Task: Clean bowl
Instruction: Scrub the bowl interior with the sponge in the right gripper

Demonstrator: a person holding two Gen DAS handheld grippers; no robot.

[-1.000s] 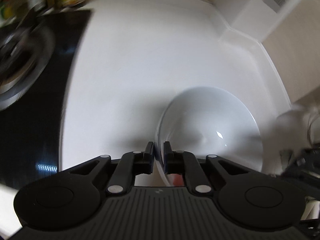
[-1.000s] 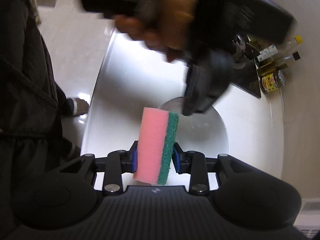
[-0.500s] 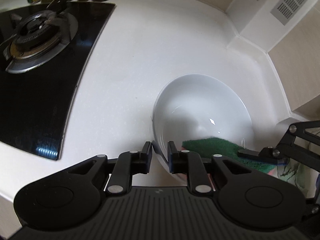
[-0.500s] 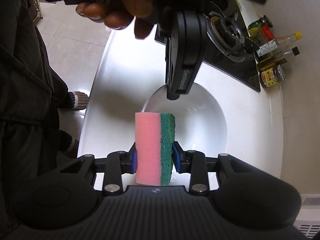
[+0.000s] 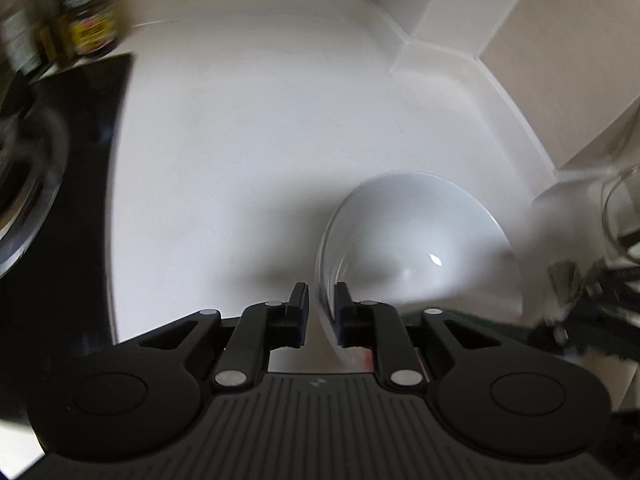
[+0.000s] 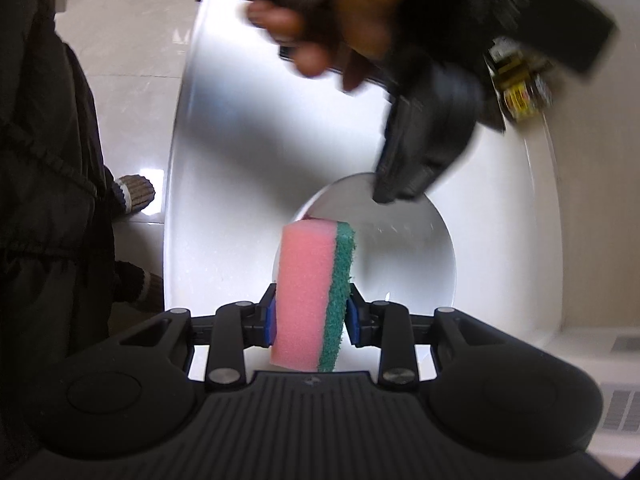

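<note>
blurred jars (image 5: 86,26), bowl (image 5: 416,248) rim behind fingers (image 5: 344,312)

Dim, soft light; motion blur smeared the jars (image 5: 90,20) and hand (image 6: 340,12); a glint sat in the bowl (image 5: 434,258).

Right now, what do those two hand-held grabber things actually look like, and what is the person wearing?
Both are matte black plastic. The left gripper and right gripper each have a ribbed base plate, two round discs at the sides, and jointed link arms with silver rivets. The fingers carry blue pads. No cables show. The person wears a dark padded jacket and striped knitted socks.
</note>
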